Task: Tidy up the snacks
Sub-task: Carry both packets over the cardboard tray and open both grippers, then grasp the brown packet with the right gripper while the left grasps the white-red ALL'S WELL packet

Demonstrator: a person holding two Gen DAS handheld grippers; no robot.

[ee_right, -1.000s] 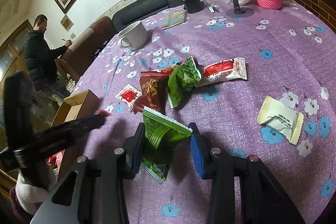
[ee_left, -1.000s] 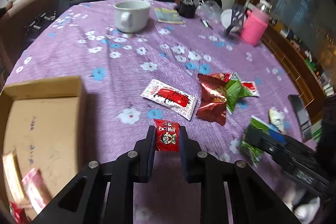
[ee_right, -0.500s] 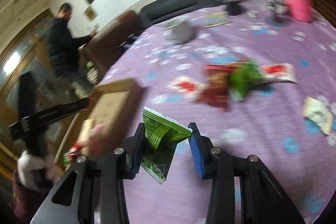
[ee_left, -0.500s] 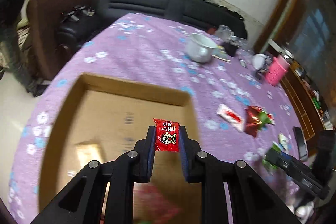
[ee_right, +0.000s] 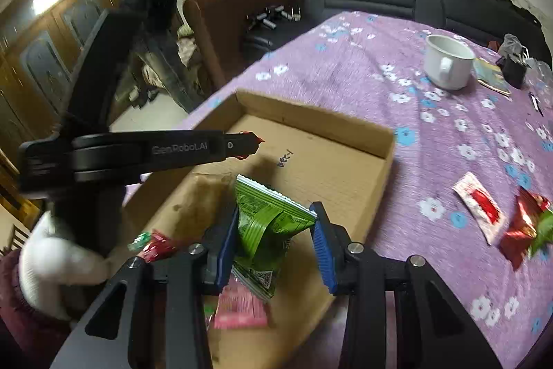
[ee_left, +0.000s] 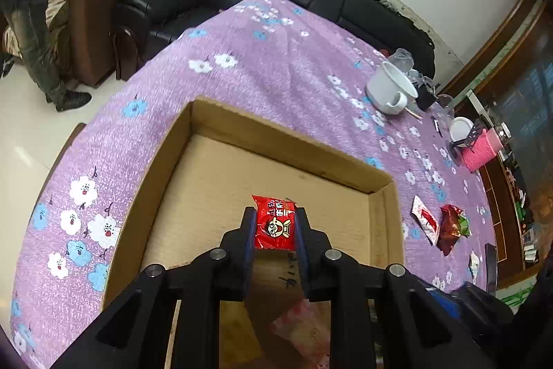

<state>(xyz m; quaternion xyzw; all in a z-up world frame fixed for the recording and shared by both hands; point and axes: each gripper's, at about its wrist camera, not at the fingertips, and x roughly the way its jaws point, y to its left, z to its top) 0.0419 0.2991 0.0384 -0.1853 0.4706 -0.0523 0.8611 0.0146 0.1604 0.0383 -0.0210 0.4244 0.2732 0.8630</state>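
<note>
1. Snacks: red packet (ee_left: pixel 275 223) clamped in left gripper (ee_left: pixel 274 227) above cardboard box (ee_left: pixel 293 147).
2. Green packet (ee_right: pixel 268 223) pinched by right gripper (ee_right: pixel 274 232) over the same box.

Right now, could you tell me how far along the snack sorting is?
Partly done. A few packets, a pink one among them, already lie in the cardboard box. In hand: the left gripper holds a red packet and the right gripper a green packet, both over the box, unreleased. Left: the white-and-red packet and dark red wrapper on the tablecloth.
</note>
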